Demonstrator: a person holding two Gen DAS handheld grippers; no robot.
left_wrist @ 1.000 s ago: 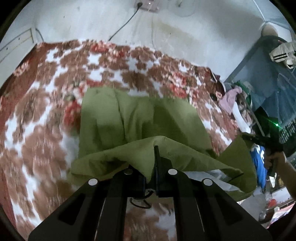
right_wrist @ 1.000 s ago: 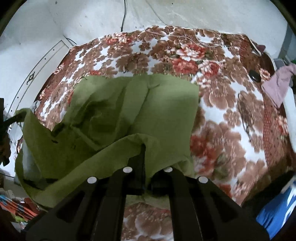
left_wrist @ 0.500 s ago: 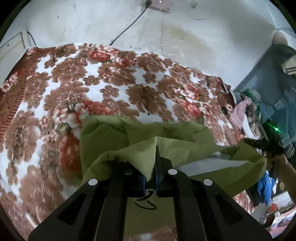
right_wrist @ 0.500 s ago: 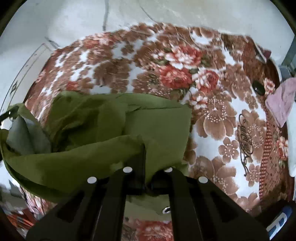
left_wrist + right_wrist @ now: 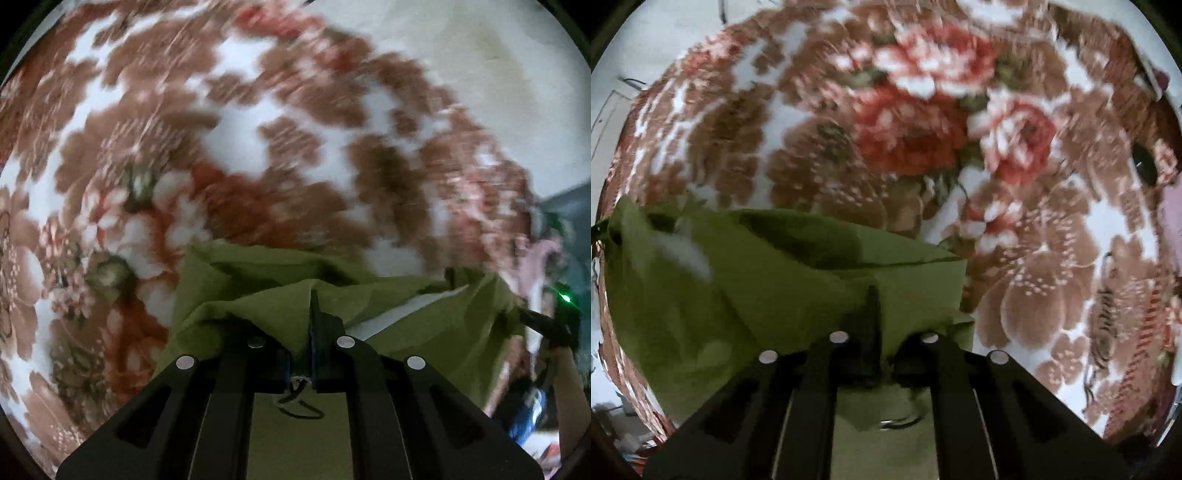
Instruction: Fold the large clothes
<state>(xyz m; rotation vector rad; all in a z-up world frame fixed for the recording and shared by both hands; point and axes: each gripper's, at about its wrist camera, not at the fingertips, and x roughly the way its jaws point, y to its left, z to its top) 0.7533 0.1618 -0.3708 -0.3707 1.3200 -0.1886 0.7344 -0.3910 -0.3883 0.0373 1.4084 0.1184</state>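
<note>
Green garment (image 5: 436, 325) hangs bunched just above the floral blanket (image 5: 229, 140), stretched between both tools. Left gripper (image 5: 308, 314) points steeply down, clamped tight on one cloth edge; right gripper (image 5: 877, 314) points almost straight down, pinched on another fold. Motion blur smears the blanket's flowers — details are hard to make out. Beyond the garment's far end, a forearm (image 5: 569, 387) shows, cut off at the frame's rim.
</note>
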